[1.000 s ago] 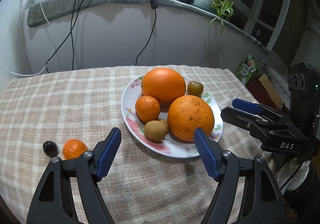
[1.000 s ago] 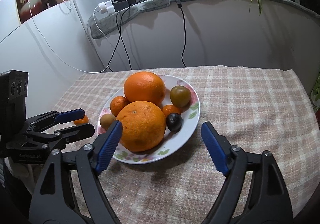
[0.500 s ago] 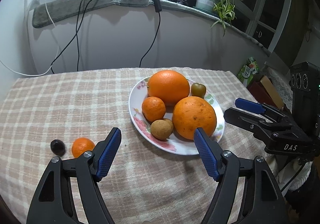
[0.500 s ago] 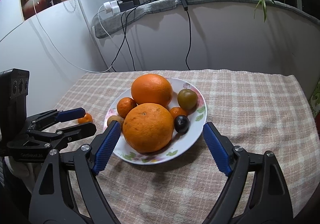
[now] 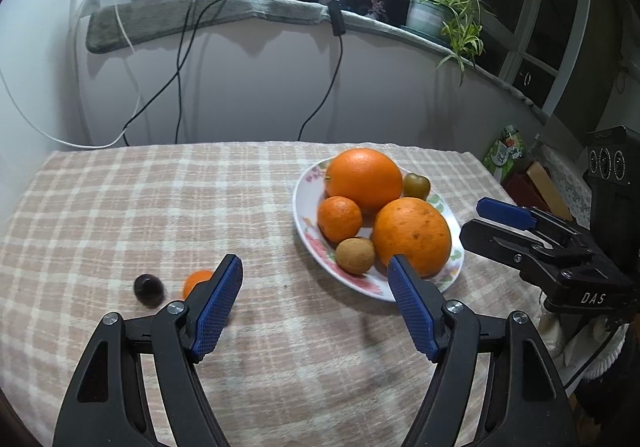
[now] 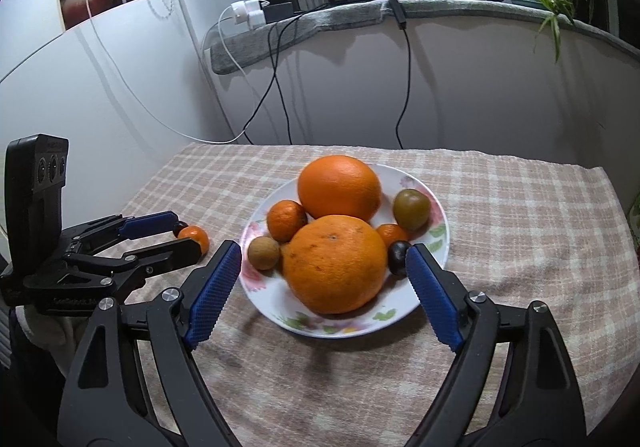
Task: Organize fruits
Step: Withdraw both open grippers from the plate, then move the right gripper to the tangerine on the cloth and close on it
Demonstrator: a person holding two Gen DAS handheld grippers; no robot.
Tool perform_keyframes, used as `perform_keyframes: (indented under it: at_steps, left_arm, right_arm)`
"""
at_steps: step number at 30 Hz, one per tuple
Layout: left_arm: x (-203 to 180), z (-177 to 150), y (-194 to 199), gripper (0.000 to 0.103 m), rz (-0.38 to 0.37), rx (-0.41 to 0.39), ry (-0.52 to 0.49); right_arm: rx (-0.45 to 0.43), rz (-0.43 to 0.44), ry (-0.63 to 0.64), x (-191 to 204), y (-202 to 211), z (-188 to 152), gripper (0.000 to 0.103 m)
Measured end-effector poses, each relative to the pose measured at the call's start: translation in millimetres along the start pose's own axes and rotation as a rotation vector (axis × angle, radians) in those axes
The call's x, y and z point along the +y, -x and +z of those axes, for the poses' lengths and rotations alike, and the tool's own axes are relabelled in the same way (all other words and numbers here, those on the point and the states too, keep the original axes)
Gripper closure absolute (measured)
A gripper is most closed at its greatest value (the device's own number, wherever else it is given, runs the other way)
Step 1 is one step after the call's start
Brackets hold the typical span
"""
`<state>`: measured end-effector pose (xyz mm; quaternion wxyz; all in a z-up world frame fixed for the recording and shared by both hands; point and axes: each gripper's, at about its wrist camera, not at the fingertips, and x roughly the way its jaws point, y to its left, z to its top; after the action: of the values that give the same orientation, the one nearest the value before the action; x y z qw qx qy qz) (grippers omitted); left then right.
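Observation:
A white flowered plate (image 5: 304, 223) (image 6: 434, 243) on the checked cloth holds two big oranges (image 5: 412, 235) (image 6: 336, 263), a mandarin (image 5: 339, 218), a brown round fruit (image 5: 354, 256), a greenish fruit (image 6: 411, 209) and small dark and orange fruits. Off the plate at the left lie a small mandarin (image 5: 194, 281) (image 6: 196, 237) and a dark fruit (image 5: 149, 289). My left gripper (image 5: 314, 303) is open and empty, its left finger just in front of the small mandarin. My right gripper (image 6: 324, 283) is open and empty, in front of the plate.
The checked cloth (image 5: 160, 207) covers the table. Cables hang down the wall behind (image 5: 180, 67). A potted plant (image 5: 436, 13) stands on the sill. Boxes (image 5: 532, 183) sit past the table's right edge.
My left gripper has swung left; the plate has shifted right in its view and the loose mandarin now sits by its left finger. My right gripper has drawn slightly left toward the plate.

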<state>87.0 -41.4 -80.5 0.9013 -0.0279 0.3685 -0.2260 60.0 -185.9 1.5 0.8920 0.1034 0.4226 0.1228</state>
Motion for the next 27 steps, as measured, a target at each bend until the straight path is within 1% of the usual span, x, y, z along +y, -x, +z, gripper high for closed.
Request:
perform_keyframes:
  at_steps: [9,18,20,24,26,27]
  left_arm:
    - [22.7,-4.2,10.4,0.028,0.024,-0.015,0.031]
    - [62.7,-10.7,24.4,0.028,0.060,-0.030,0.101]
    - [73.7,-12.8,27.8,0.030,0.070,-0.032,0.122]
    - [87.3,-17.2,30.8,0.031,0.083,-0.029,0.134]
    - [94.5,-19.6,30.1,0.037,0.079,-0.020,0.149]
    - [97.8,-20.9,29.5,0.039,0.074,-0.016,0.158]
  right_arm:
    - [0.011,0.038,0.042,22.2,-8.8,4.0,0.016]
    - [0.027,0.099,0.095,50.6,-21.0,6.4,0.016]
    - [0.035,0.113,0.108,57.1,-24.9,6.6,0.016]
    - [0.051,0.137,0.132,68.5,-32.6,6.9,0.016]
    - [0.056,0.149,0.151,75.8,-36.6,7.3,0.018]
    - [0.060,0.154,0.160,79.1,-38.7,7.4,0.021]
